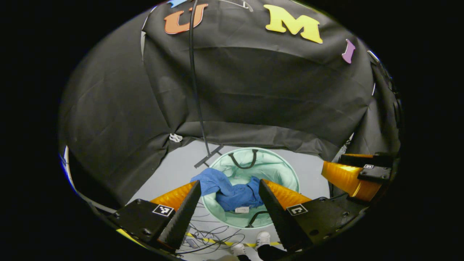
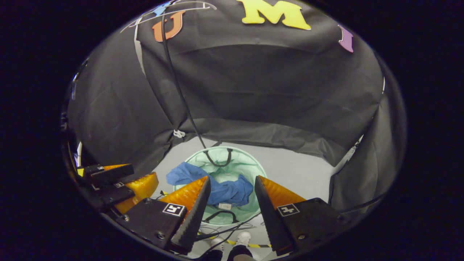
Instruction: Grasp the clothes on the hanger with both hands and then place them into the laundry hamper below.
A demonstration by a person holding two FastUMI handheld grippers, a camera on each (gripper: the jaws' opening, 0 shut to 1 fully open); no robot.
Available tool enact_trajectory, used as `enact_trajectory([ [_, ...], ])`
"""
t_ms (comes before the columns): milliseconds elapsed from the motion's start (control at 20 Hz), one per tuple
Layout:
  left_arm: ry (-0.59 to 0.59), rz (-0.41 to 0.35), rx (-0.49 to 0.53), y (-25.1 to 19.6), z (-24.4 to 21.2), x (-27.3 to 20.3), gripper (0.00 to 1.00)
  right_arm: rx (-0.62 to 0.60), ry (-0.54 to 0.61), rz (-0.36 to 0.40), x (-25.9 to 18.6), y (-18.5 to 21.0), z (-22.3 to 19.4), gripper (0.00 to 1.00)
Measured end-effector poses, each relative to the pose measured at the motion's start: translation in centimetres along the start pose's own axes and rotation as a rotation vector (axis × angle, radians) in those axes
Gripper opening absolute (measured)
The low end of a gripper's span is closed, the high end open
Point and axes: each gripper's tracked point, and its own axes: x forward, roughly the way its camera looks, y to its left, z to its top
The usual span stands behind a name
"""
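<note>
Left gripper view: my left gripper (image 1: 229, 183) and right gripper (image 2: 232, 179) hung spread, empty, pointing down over hamper (image 1: 290, 170); blue garment (image 1: 228, 190) draped across its rim.

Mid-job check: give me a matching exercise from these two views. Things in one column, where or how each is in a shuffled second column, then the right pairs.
Things:
1. blue garment
2. laundry hamper
3. left gripper
4. white hanger

States:
A. open, holding nothing
B. bare, high against the booth wall
C. draped over the rim, partly inside
D. standing on the grey floor

Pairs: 1-C, 2-D, 3-A, 4-B
</note>
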Motion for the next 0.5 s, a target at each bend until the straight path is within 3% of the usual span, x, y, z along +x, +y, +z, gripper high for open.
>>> enact_trajectory([
  [50,-0.016,0.001,0.009,0.1,0.4,-1.1,1.00,-0.004,-0.030,-0.001,-1.4,0.2,0.6,0.78],
  [250,-0.160,-0.030,0.030,-0.2,4.1,-7.3,0.93,-0.034,-0.195,-0.002,-9.7,0.9,4.8,0.78],
  [400,-0.305,-0.054,0.051,0.2,8.1,-14.4,0.97,-0.059,-0.356,0.014,-17.5,1.8,8.0,0.82],
  [500,-0.406,-0.049,0.055,1.2,10.4,-20.1,0.93,-0.085,-0.455,0.012,-23.5,1.6,9.5,0.80],
])
